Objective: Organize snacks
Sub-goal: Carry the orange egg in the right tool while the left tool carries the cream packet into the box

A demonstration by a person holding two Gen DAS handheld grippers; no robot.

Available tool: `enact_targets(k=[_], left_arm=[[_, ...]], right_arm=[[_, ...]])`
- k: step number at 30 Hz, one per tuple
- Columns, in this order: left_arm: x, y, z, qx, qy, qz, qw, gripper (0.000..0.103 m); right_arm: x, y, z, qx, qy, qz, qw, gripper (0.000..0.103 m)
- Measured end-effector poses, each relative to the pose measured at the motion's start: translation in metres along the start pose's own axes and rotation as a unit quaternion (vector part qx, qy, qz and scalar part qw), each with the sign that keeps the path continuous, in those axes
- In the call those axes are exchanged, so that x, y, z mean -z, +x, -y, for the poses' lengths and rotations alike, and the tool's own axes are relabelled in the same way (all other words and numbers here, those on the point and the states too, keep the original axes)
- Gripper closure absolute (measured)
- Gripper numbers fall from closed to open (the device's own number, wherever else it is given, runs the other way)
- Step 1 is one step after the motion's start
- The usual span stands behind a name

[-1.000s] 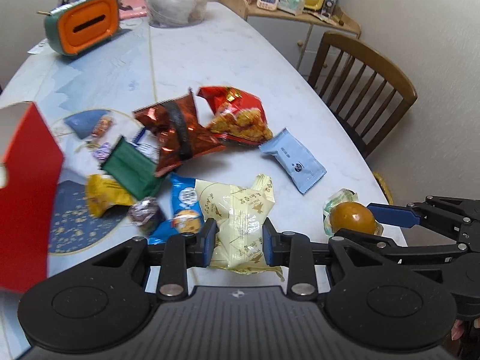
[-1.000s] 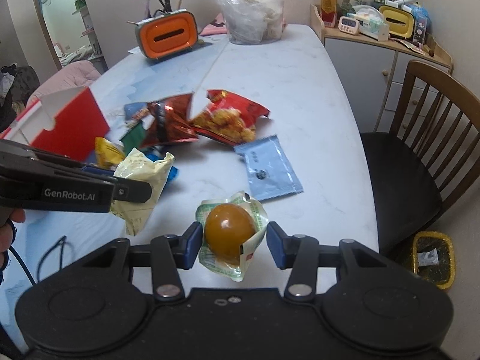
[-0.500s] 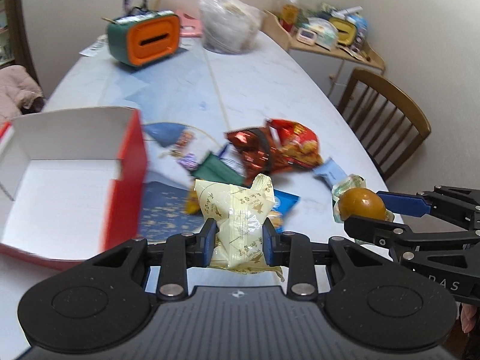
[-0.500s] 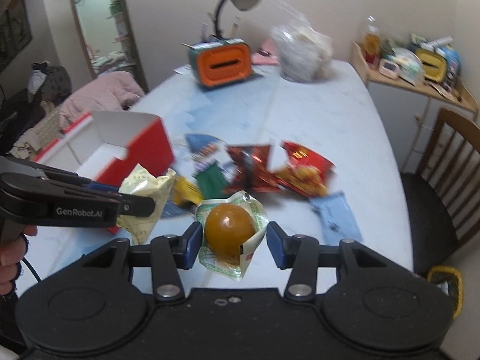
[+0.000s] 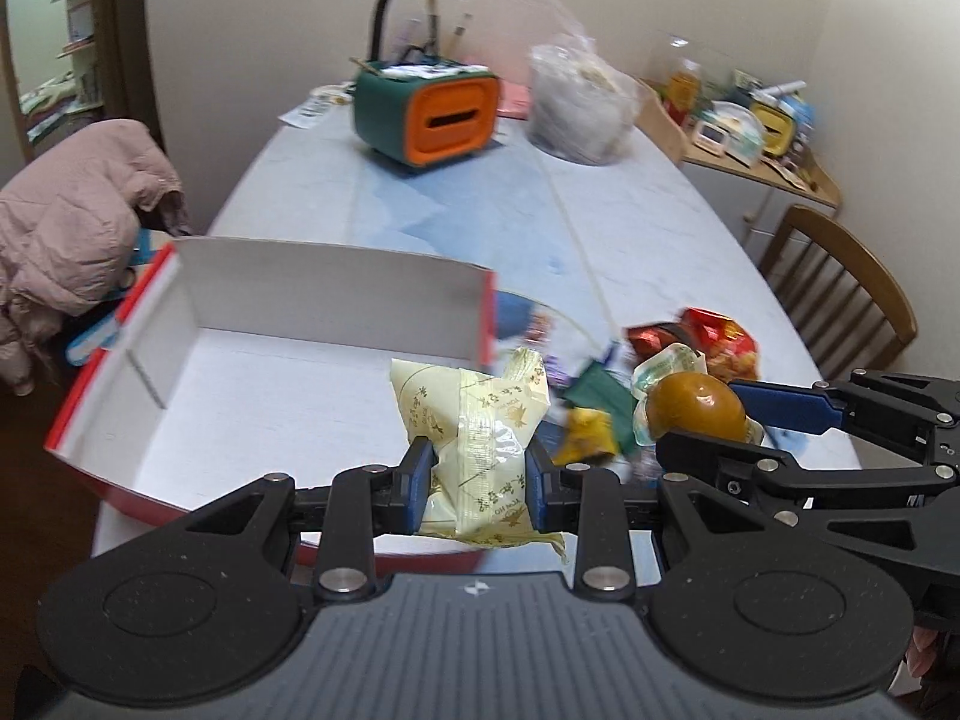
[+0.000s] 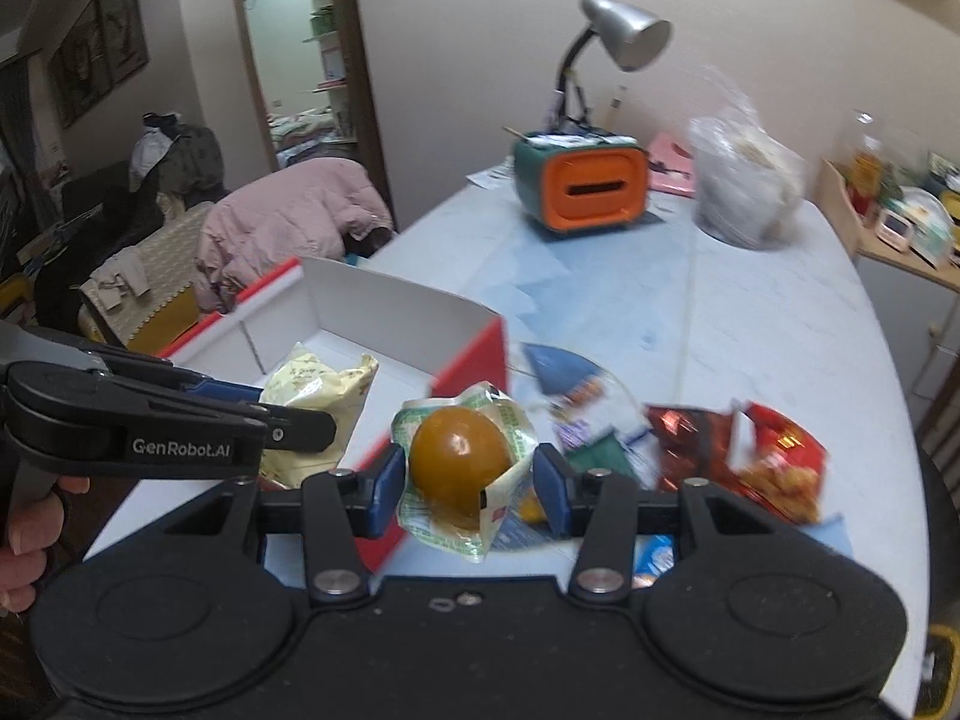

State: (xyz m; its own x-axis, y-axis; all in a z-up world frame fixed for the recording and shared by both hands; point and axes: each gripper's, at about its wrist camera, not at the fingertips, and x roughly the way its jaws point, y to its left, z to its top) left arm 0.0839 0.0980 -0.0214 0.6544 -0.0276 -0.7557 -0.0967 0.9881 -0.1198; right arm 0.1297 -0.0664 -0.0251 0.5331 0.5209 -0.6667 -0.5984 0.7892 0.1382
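**Two snacks held over the box**

We hold a pale yellow snack packet in the left gripper, whose blue pads are clamped on the packet's lower half so that the film bulges above them. It hangs in the air over the near right part of the open red box, whose white floor shows nothing in it yet. We judge this packet light and soft: puffed, crinkly film that gives under pressure and could slip if pinched only at a seam, so a hold across the body, as now, looks sound.

In the right gripper we carry a round brown egg-like snack in a clear and green wrapper. The pads press the wrapper on both sides of the ball, and it hangs beside the box's red corner, just outside the wall as far as we can tell. This one seems firmer and a little heavier, smooth and rounded, and its slick film may let it squirt out of a hard squeeze; a grip across its widest part with modest force suits it best. It may also dent or split if dropped from high up.

Beyond the two, the remaining loose snacks lie in a heap on the pale table: red and brown foil bags, a green pouch, small blue ones. Further back stand an orange and green tissue holder, a desk lamp and a filled clear plastic bag; a wooden chair sits at the table's right side.
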Motion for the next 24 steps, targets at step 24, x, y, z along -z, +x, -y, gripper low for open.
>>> enact_targets(k=[24], left_arm=[[-0.025, 0.066, -0.141, -0.086, -0.012, -0.061, 0.9943, 0.073]], right_arm=[[-0.029, 0.144, -0.096, -0.018, -0.061, -0.088, 0.994, 0.058]])
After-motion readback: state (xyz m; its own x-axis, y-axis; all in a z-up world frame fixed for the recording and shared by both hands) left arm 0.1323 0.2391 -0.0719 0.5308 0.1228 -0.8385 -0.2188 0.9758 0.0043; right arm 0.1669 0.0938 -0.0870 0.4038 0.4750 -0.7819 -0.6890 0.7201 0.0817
